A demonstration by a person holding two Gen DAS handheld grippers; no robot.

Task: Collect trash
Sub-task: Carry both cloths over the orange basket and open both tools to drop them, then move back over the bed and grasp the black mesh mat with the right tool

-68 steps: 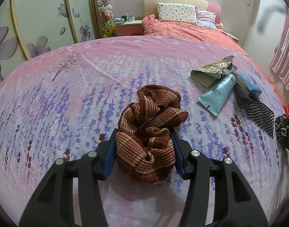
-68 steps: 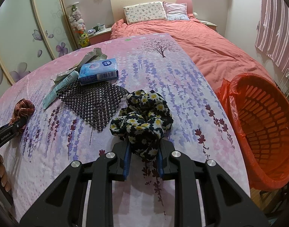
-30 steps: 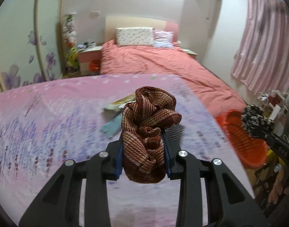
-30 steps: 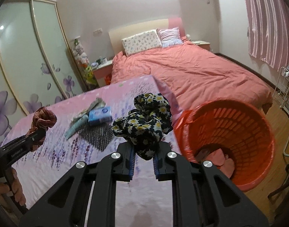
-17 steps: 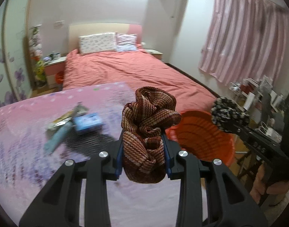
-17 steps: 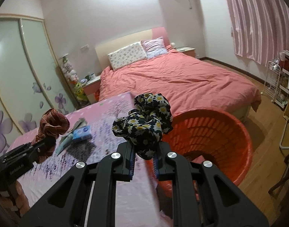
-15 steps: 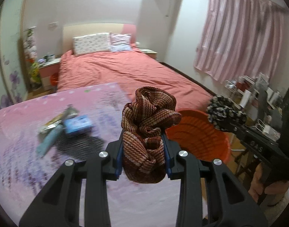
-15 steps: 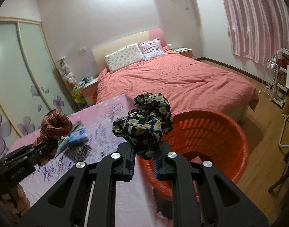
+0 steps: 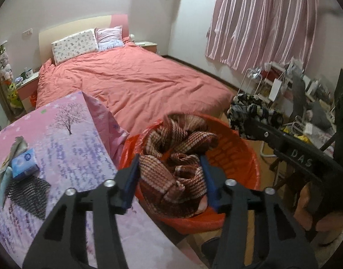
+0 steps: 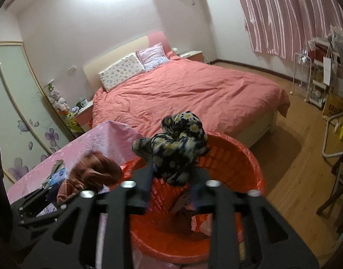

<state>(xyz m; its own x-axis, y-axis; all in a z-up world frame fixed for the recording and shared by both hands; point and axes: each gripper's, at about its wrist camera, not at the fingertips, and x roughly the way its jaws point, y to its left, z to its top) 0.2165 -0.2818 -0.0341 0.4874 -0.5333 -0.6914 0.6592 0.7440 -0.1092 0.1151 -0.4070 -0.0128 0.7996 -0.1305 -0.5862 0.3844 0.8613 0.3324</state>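
Both grippers hang over the round orange plastic basket (image 9: 243, 157) to dump cloth. Left gripper (image 9: 169, 179) jaws opening, brown striped knit scarf (image 9: 173, 157) slipping free; right gripper (image 10: 171, 179) jaws opening around black daisy-print cloth (image 10: 175, 148)

Both wrist cameras look forward and steeply down along their own jaws, close above the orange basket (image 9: 250, 154). The left view sits left of it, over the tabletop (image 9: 66, 148). Both share the basket and the bed (image 10: 193, 89) beyond.
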